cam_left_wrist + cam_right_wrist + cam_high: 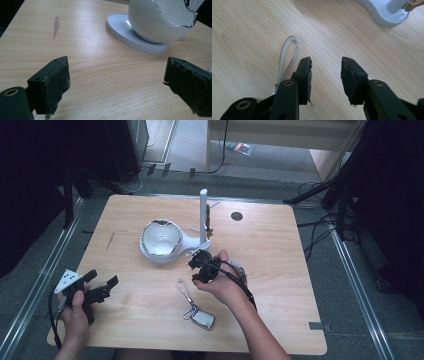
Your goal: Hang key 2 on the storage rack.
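Observation:
A car key fob (pixel 202 318) lies near the table's front edge, and its clear strap loop (pixel 184 287) stretches away toward the middle. My right gripper (pixel 199 264) hovers just right of that loop, close to the foot of the white stand. In the right gripper view the jaws (pixel 325 67) stand apart over bare wood, with the strap loop (pixel 288 57) just outside the left jaw. My left gripper (pixel 102 287) rests at the front left, wide open (pixel 116 72) with nothing between its fingers, and points toward the white bowl (pixel 162 20).
A white stand holds a silver-rimmed bowl (pixel 161 239) and an upright post (pixel 203 215) with pegs; a small brown item (pixel 208 222) hangs on one. A dark round mark (pixel 236 216) sits behind it. The stand's base (pixel 384 15) lies ahead of the right jaws.

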A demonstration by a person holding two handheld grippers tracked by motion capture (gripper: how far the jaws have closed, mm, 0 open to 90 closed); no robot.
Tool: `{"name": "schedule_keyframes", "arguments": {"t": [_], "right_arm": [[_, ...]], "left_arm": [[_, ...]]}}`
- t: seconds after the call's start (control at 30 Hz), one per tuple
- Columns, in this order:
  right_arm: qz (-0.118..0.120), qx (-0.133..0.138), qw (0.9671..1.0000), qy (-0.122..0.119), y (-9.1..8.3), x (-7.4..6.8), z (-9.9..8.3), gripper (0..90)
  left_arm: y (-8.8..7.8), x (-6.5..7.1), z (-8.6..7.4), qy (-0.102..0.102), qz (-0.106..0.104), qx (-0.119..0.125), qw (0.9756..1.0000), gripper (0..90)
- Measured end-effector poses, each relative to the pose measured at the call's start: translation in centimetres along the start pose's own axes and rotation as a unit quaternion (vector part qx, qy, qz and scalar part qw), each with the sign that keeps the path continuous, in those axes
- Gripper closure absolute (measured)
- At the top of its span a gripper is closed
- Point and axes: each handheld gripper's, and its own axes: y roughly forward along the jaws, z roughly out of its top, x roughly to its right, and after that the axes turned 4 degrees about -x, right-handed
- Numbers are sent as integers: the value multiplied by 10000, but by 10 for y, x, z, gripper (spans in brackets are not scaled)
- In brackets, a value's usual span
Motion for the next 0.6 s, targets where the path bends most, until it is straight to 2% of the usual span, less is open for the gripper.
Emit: {"name": "schedule_keyframes", "arguments": {"t": [0.07,0.3,0.6], "right_arm": [[77,-70,9999,81,1,-4,-1,626],[247,-296,9992,76,8,-15,-2,655],[496,-611,9968,112,18,-26,-4,678]], "left_arm": [[0,0,0,-6,4,2,10000,69],[0,0,0,6,4,7,10000,69],[0,0,0,-1,3,1,10000,69]]}}
